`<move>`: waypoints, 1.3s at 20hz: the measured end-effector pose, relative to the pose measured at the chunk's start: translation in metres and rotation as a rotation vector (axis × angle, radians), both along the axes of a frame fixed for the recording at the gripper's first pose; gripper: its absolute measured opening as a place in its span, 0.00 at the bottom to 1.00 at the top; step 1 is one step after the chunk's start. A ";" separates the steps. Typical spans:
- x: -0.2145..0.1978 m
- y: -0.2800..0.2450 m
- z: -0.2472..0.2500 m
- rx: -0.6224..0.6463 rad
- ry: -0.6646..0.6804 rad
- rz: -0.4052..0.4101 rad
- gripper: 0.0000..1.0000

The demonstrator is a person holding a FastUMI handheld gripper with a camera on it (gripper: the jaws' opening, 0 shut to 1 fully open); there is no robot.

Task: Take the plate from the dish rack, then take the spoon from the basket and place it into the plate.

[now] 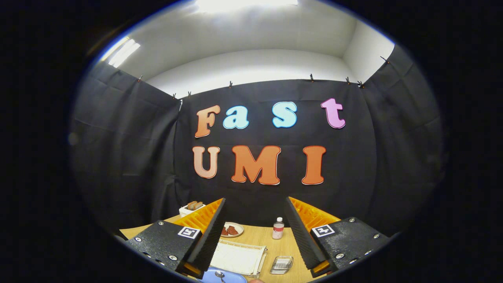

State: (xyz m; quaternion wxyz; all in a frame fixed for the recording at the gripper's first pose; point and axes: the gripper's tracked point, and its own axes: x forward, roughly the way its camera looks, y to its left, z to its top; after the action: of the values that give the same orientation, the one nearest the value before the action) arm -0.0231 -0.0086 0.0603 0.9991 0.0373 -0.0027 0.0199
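Gripper held high and level over a wooden table, looking toward the back wall. Fingers spread wide apart, nothing between them but air.

Blue plate lies flat on the table at the near edge, at roughly 7 o'clock from the point midway between the fingertips, just inside the left finger. A spoon rests in it, bowl showing, handle running off toward the viewer. Judging from this, the plate is out of the rack and the spoon is delivered; the open fingers and raised pose fit a release and pull-back rather than a reach.

Directly beyond the plate, at about 6 o'clock, a white slatted dish rack sits flat with nothing standing in it. At 5 o'clock from midpoint, a small clear wire basket; cannot tell whether anything is left inside.

Farther back: a small plate of reddish-brown food at 9 o'clock, beside the left finger; a small white bottle with a red cap at 3 o'clock near the right finger; a white tray with brown bread-like pieces at 10 o'clock, behind the left finger. These stand well clear of the work area.

Something pale at the very near edge beside the plate; too little to identify.
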 end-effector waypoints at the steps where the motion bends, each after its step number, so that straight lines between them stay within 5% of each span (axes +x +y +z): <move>1: 0.000 0.000 0.002 0.007 -0.009 0.002 0.88; 26: 0.007 -0.017 0.011 -0.040 -0.093 -0.057 0.88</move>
State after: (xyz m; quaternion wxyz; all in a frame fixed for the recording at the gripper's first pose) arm -0.0164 -0.0252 0.0716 0.9986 0.0165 -0.0497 -0.0069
